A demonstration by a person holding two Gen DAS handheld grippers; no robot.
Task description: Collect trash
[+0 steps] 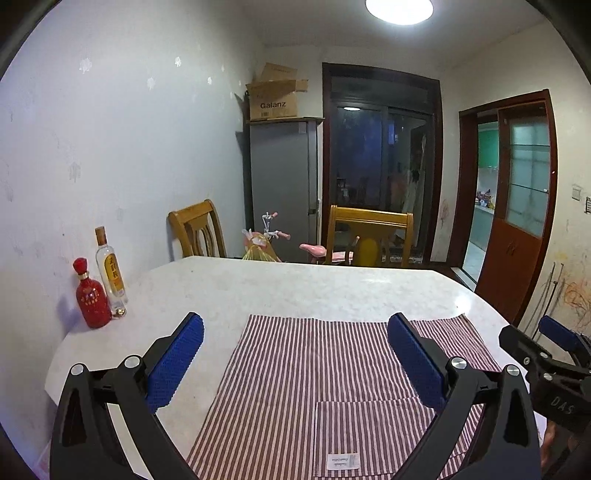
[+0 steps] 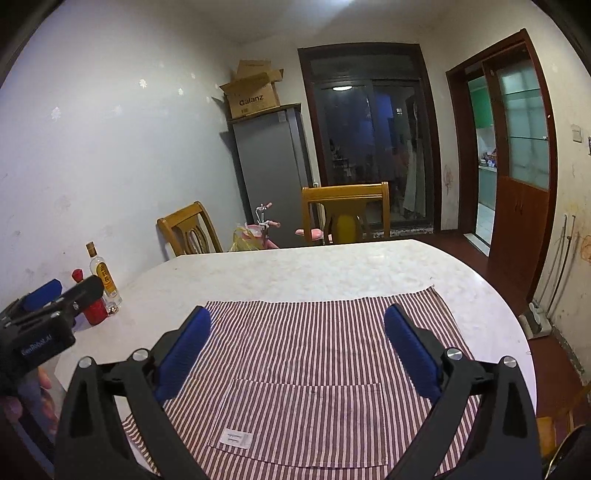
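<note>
Both the left gripper [image 1: 295,354] and the right gripper [image 2: 297,347] hang with jaws wide and empty above the striped cloth [image 1: 332,369] on the tabletop [image 1: 295,288]. No trash shows on it, so I would search beyond before reaching. Only the left view shows the ceiling lamp [image 1: 399,9] at upper right.
</note>
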